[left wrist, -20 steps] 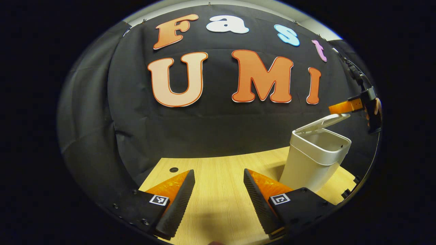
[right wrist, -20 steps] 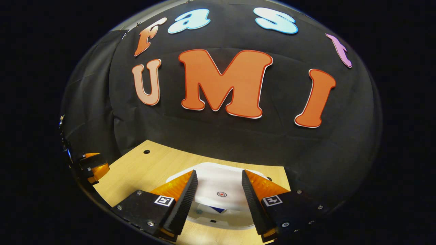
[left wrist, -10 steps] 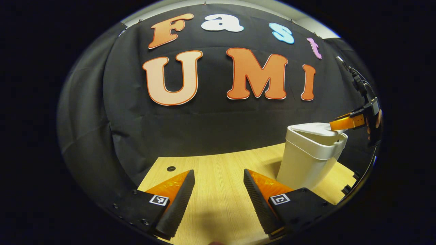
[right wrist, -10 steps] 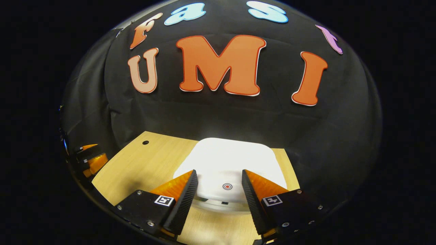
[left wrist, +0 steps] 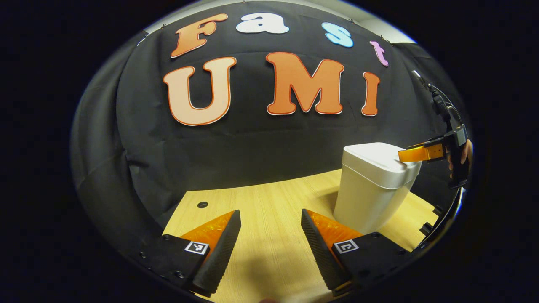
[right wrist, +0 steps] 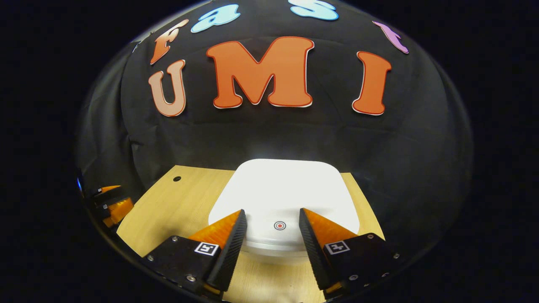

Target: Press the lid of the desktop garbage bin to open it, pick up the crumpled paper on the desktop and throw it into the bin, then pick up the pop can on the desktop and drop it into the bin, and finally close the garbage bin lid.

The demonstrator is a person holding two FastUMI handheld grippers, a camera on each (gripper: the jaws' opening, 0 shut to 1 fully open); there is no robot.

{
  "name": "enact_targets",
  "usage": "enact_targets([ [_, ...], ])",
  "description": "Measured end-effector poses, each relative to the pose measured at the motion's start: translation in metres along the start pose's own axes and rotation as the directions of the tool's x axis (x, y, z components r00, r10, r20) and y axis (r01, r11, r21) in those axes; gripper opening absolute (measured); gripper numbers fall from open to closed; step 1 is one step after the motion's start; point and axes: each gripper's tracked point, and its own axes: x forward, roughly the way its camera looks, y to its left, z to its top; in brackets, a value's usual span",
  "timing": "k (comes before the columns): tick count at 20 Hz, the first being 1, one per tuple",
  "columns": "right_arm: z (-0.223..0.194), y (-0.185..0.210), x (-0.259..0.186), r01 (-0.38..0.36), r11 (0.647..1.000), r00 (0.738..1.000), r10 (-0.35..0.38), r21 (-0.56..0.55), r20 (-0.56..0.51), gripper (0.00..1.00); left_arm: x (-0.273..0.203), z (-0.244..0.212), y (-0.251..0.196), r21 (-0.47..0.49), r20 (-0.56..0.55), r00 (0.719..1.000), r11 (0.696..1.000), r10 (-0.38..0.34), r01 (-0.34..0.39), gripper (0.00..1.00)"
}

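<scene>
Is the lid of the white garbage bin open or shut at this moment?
Shut. In the left gripper view the lid lies flat on the bin with no gap at the rim; the right gripper rests at its edge.

I see a smooth matt plastic bin [left wrist: 370, 189], a pale wood-grain table [left wrist: 269, 210], and matt cloth wall [left wrist: 252, 151].

Right gripper view: garbage bin [right wrist: 286, 189] body hidden beneath its closed lid; contents not visible. Left gripper view: right gripper [left wrist: 414, 155] cut off at the edge, finger spacing indeterminable.
</scene>
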Motion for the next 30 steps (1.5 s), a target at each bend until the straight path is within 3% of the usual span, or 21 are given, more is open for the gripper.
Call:
enact_targets([
  [4,-0.002,0.005,0.000,-0.001,1.000,1.000,0.002,-0.024,0.023,0.72,0.002,-0.003,0.000,0.008,-0.015,1.000,1.000,-0.003,0.003,0.92],
  [5,-0.002,0.006,0.001,-0.011,1.000,1.000,0.011,-0.011,0.027,0.64,0.003,-0.003,0.001,0.002,-0.016,1.000,1.000,-0.002,0.002,0.92],
  [6,-0.003,0.007,0.001,-0.020,1.000,1.000,0.020,0.009,0.024,0.66,0.003,-0.002,0.001,-0.002,-0.014,1.000,1.000,-0.003,0.003,0.92],
  [9,-0.005,0.010,0.003,-0.018,1.000,0.999,0.018,0.017,0.031,0.55,0.005,-0.003,0.003,-0.005,-0.016,1.000,1.000,-0.003,0.003,0.92],
  [13,0.002,0.011,0.000,0.023,1.000,0.996,-0.022,-0.003,0.090,0.53,0.003,0.004,0.007,0.011,0.008,1.000,1.000,0.000,0.000,0.92],
  [14,-0.001,0.013,-0.001,0.029,1.000,0.995,-0.028,-0.004,0.093,0.54,0.002,0.008,0.010,0.011,0.017,1.000,1.000,0.002,-0.003,0.95],
  [17,0.004,0.025,-0.005,0.017,0.999,0.993,-0.020,0.027,0.118,0.70,0.001,0.011,0.017,-0.019,0.030,1.000,1.000,0.003,-0.003,0.89],
  [23,0.038,0.066,-0.021,-0.011,0.998,0.960,0.030,-0.069,0.280,0.81,-0.012,0.036,0.049,-0.048,0.103,0.990,0.995,0.093,-0.088,0.92],
  [30,0.053,0.118,-0.031,-0.045,0.988,0.928,0.096,-0.148,0.361,0.87,-0.045,0.089,0.087,-0.101,0.245,0.946,0.976,0.213,-0.194,0.94],
])
